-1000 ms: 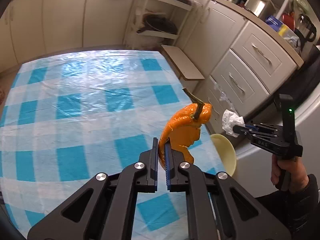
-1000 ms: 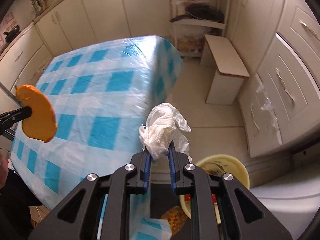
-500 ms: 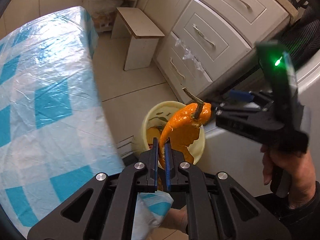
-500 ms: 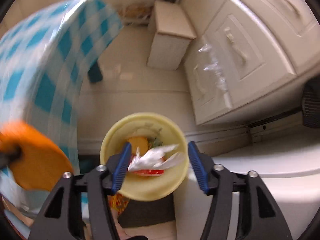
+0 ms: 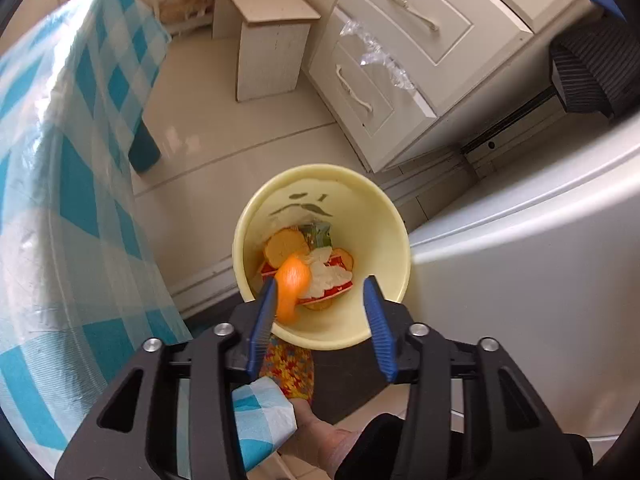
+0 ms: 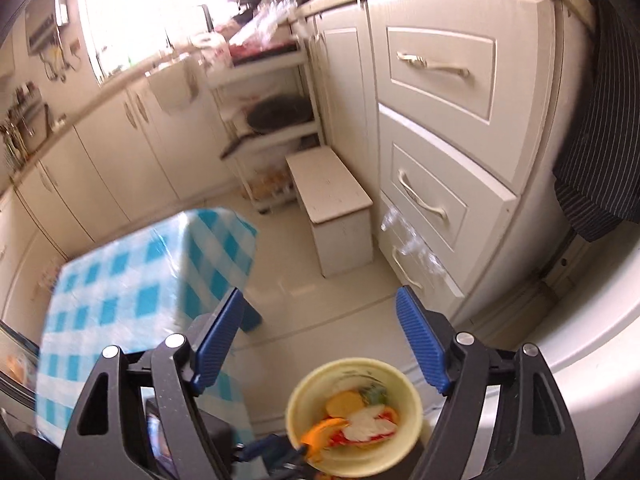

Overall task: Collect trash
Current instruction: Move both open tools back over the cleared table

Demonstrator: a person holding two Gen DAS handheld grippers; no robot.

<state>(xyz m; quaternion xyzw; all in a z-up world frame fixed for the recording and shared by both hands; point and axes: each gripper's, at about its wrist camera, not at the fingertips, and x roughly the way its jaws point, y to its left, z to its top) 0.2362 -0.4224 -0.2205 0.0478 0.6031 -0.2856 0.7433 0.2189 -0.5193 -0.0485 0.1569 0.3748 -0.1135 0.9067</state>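
Take the yellow bin (image 5: 320, 208) as your landmark. To its left hangs the blue-checked tablecloth (image 5: 72, 208), its edge just beside the bin's rim. Your left gripper (image 5: 320, 312) points down over the bin's near rim; its jaws have just been opening and now stand apart, pressing on nothing. The orange pepper piece (image 5: 292, 284) is blurred, lying against the inner face of the left blue pad (image 5: 262, 320) and over the bin's mouth; you cannot tell whether it still touches that pad. Inside the bin lie a crumpled white tissue (image 5: 324, 276), a red wrapper (image 5: 340, 290) and round orange slices (image 5: 282, 244). Behind the bin stands a small white stool (image 5: 268, 32), with the cream drawers (image 5: 400, 60) to the right of it. Your right gripper (image 6: 320, 340) sits above and behind the bin (image 6: 412, 420); its jaws too have just been opening, they gape wide, and nothing is between them. The pepper piece (image 6: 320, 430) shows at the bin's left rim there.
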